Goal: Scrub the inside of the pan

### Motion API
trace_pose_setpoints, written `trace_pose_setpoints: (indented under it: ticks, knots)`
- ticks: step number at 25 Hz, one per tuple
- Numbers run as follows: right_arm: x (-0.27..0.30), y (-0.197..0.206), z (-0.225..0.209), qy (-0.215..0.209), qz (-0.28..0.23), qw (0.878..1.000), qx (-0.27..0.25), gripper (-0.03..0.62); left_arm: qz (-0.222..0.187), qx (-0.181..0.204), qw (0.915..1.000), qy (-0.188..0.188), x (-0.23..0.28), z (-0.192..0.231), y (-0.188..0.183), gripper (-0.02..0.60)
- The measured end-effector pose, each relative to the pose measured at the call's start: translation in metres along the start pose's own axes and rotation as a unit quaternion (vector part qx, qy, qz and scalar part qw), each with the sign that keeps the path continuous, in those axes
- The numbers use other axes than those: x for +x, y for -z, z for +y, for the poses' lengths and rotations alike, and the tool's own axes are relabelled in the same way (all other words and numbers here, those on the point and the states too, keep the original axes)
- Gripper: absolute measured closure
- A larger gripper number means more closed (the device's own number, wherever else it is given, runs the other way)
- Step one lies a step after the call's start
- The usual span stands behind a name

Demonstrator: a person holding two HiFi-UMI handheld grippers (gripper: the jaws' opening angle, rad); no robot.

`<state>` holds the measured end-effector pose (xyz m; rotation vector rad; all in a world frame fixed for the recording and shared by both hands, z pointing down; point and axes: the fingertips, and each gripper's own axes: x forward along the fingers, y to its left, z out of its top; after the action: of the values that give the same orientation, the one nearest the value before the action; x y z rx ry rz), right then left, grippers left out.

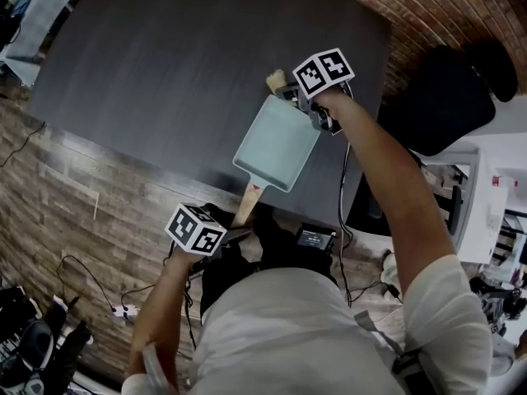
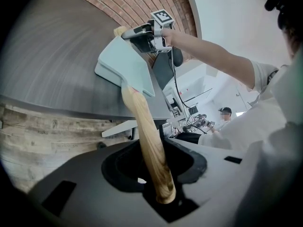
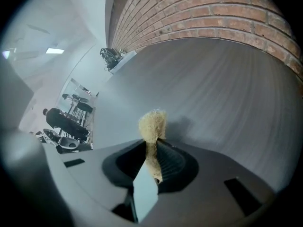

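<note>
Dark grey table (image 1: 165, 72), brick behind. Pan (image 1: 276, 142) at its near edge, tilted. The pan's long axis runs from the wooden handle (image 2: 147, 136) away from the person. Left claw (image 2: 163, 193) clamped on the handle's end. Right claw (image 3: 154, 167) pinches a fibre scrubber (image 3: 152, 126) just past the pan's far rim, outside the basin. Next stroke probably pulls toward the handle.
</note>
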<state>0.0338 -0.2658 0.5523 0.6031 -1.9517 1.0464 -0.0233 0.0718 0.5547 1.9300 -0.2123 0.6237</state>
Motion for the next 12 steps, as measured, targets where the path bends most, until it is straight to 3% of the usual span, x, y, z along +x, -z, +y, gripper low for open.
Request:
trace_pose_setpoints:
  ticks: [6,12]
  knots:
    - [0.007,-0.017,0.010,0.005,-0.014,1.000,-0.013,0.516,0.001,0.003,1.0000,0.000,0.001,-0.001,-0.001,0.449]
    - [0.005,-0.045,0.034,0.001,-0.047,0.997,-0.060,0.516,-0.007,0.001,1.0000,-0.001,-0.001,0.000,-0.003,0.449]
